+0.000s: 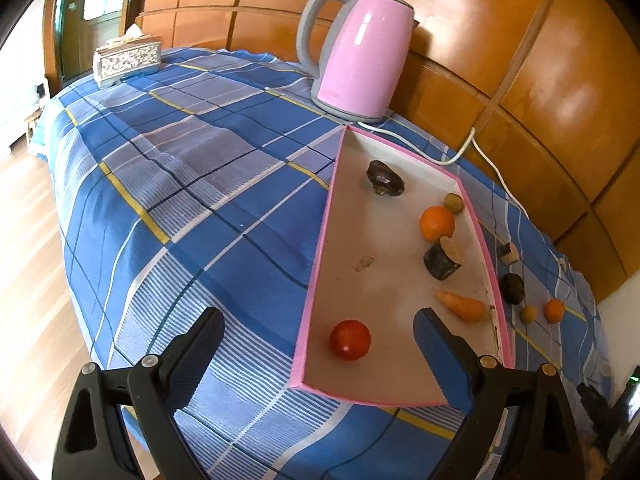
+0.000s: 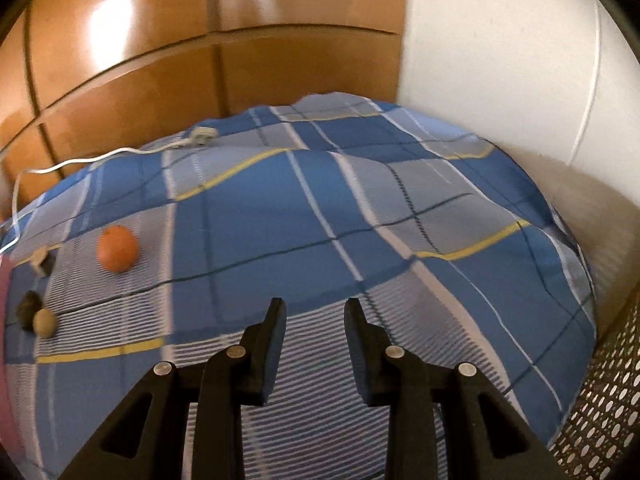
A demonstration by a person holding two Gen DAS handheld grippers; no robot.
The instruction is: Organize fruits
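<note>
A: So, where do the fruits sit?

B: Most lie in the pink-rimmed tray on the blue checked cloth. A red tomato sits at its near end, between the fingers of the left gripper, which stands wide open with nothing in it.

A: And farther in?

B: A carrot by the right rim, then a dark cut piece touching an orange, a small greenish fruit in the far right corner, and a dark lump toward the far end.

A: Anything outside the tray?

B: Yes, just right of it on the cloth: a small orange, a pale round fruit touching a dark one, and a small cut piece.

A: The right gripper?

B: Nearly closed, a narrow gap between its pads, nothing held, over bare cloth well right of those fruits.

A: Background?

B: A pink kettle beyond the tray's far corner, a tissue box far left.
</note>
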